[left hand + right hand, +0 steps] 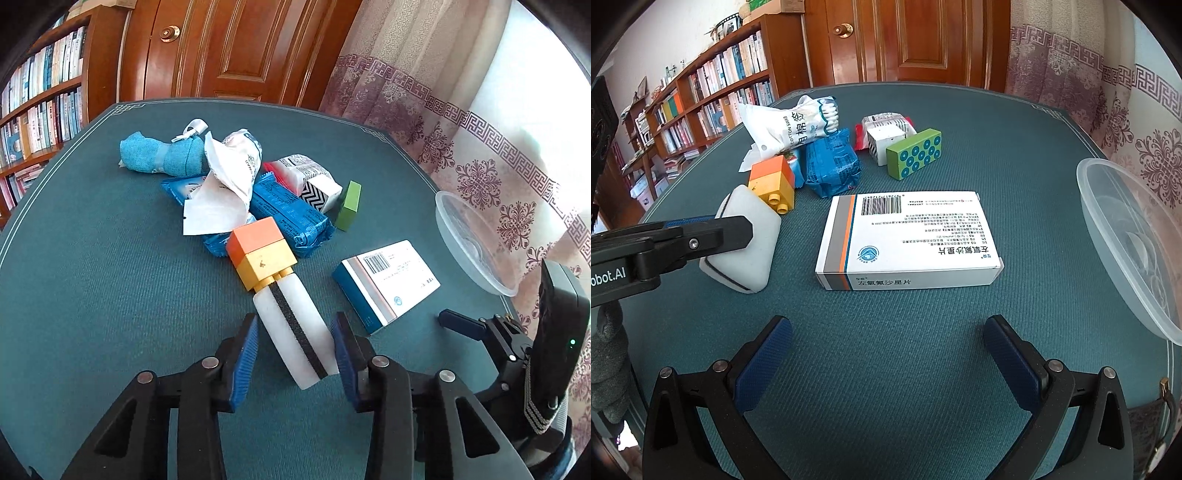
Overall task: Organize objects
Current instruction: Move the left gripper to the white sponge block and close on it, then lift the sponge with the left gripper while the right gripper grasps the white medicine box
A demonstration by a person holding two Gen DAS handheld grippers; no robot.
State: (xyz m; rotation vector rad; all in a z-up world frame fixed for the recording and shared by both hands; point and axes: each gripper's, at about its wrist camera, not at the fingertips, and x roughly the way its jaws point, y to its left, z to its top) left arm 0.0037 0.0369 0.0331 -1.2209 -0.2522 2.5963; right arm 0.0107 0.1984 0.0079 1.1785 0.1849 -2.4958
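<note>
Left gripper [293, 354]: jaws apart, straddling the white sponge [295, 332] on the green tabletop [110, 277]; contact with the pads cannot be confirmed. The orange-and-yellow block [260, 253] touches the sponge's far end at 12 o'clock. Right gripper [886, 347]: jaws wide apart, holding nothing. Medicine box [905, 236] lies at its 12 o'clock; clear plastic bowl [1126, 236] at 2 o'clock.

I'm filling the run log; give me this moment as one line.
left tool: open, straddling white sponge | right tool: open, short of medicine box | clear bowl: holds none of the items
</note>
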